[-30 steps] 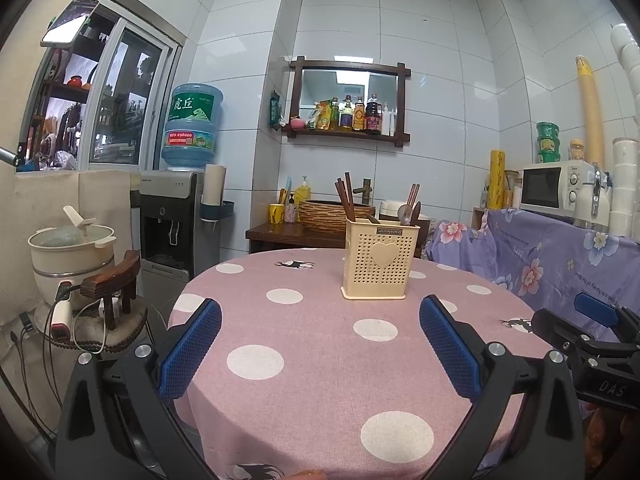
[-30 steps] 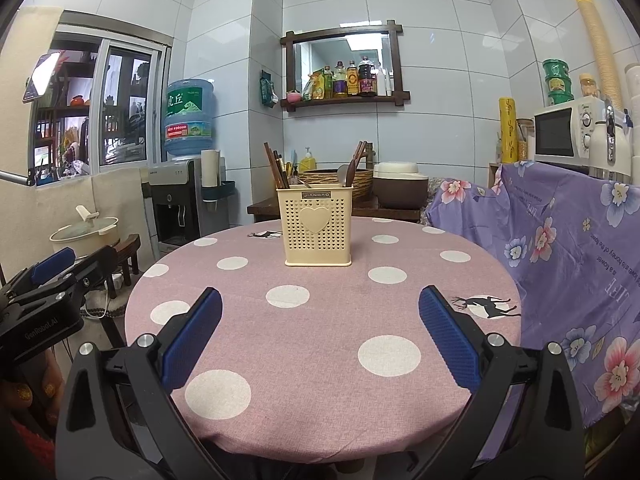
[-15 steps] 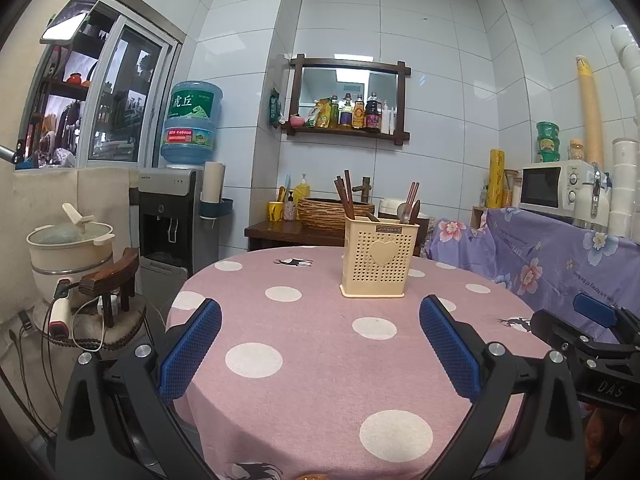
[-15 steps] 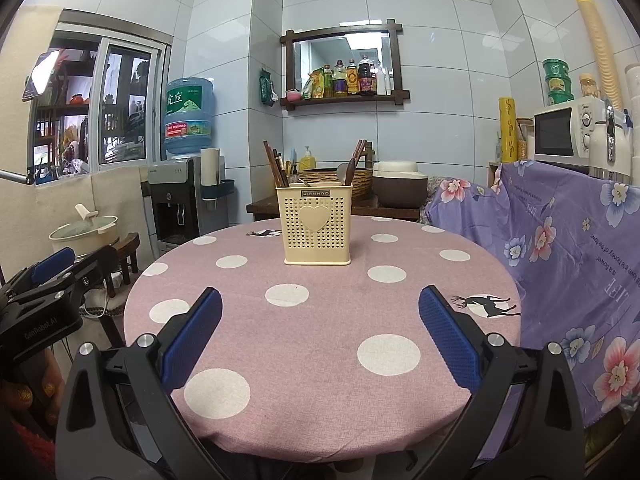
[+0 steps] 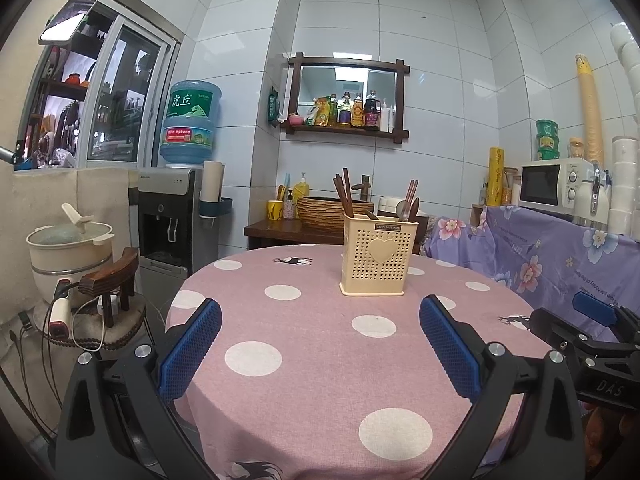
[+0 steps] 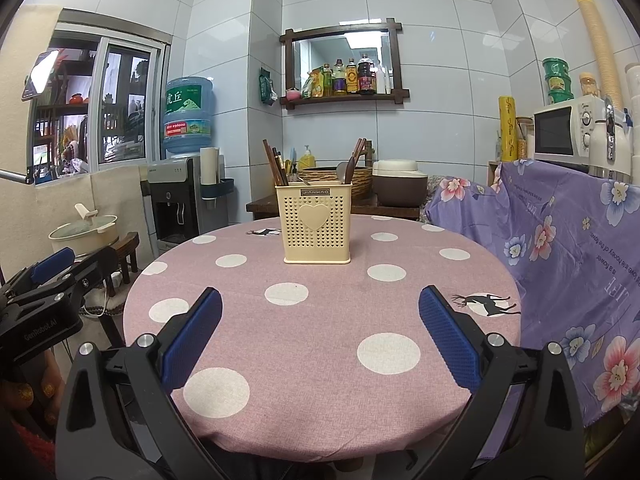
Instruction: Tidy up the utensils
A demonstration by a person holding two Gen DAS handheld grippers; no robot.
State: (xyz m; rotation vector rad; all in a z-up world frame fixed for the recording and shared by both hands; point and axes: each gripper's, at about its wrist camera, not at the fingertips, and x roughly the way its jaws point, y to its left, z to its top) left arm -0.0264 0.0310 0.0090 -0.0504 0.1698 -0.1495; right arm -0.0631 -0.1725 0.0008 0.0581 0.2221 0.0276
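The left gripper hangs over the near left edge of the round table, its blue-padded fingers spread wide with only pink, white-dotted cloth between them — it holds nothing and touches nothing. In the right wrist view the same tool shows at the far left, level and pointing across the table; below it a few fingers of the person's hand are just visible, too little to tell the grasp.

Past the table's centre, toward its far edge, stands the cream utensil holder, upright, with a heart on its front. Dark chopsticks lean out of its left side, and a spoon with more sticks rises from its right side. It is well apart from both grippers.

The right gripper hovers over the near right edge of the table, fingers just as wide apart and empty — nothing between the pads but cloth. From the left wrist view it appears low at the right, level, aimed toward the table. A purple flowered cloth hangs just beside the table's right edge.
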